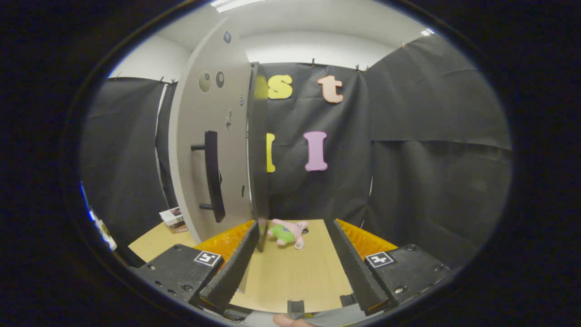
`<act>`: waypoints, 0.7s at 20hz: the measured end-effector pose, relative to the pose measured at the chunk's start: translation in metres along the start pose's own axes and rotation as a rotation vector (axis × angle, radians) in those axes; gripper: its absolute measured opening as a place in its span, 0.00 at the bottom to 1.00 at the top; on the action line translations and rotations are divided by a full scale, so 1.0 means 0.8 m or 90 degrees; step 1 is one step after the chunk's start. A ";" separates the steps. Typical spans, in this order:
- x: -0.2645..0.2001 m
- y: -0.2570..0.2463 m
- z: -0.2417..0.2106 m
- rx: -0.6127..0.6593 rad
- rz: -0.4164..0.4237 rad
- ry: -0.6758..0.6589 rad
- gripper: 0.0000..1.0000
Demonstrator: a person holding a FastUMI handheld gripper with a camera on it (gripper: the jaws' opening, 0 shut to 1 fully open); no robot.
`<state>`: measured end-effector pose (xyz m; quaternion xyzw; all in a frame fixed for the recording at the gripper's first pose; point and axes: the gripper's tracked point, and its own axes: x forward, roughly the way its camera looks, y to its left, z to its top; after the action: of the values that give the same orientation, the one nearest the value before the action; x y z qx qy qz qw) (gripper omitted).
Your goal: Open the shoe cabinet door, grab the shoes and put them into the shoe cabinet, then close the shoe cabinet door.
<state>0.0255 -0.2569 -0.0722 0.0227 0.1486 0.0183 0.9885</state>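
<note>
— How is the claw point(295, 231)?

— Its two fingers point(233, 268) are spread wide apart. It holds nothing.

— Does it touch anything?

— The tip of the left finger sits right at the edge of the cabinet door point(213, 136). I cannot tell if they touch.

— What is ahead?

— A wooden table point(290, 272). Just past the fingertips lies a small pink and green shoe point(288, 232), on its side.

— And the door?

— It stands open, edge toward us, with a dark handle point(213, 175). Far behind hangs black cloth point(431, 159), under a white ceiling.

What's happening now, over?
Tongs open, holding nothing. Cabinet door swung open just ahead, its edge by one finger, handle facing us. Pink and green shoe on table beyond fingers, untouched. Nothing between tongs and shoe.
</note>
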 end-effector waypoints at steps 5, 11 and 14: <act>0.020 0.028 -0.019 -0.035 0.034 0.011 1.00; 0.025 0.104 -0.035 -0.050 0.115 0.014 1.00; 0.029 0.127 -0.038 -0.051 0.118 0.003 0.98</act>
<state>0.0360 -0.1532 -0.1031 -0.0033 0.1476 0.1159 0.9822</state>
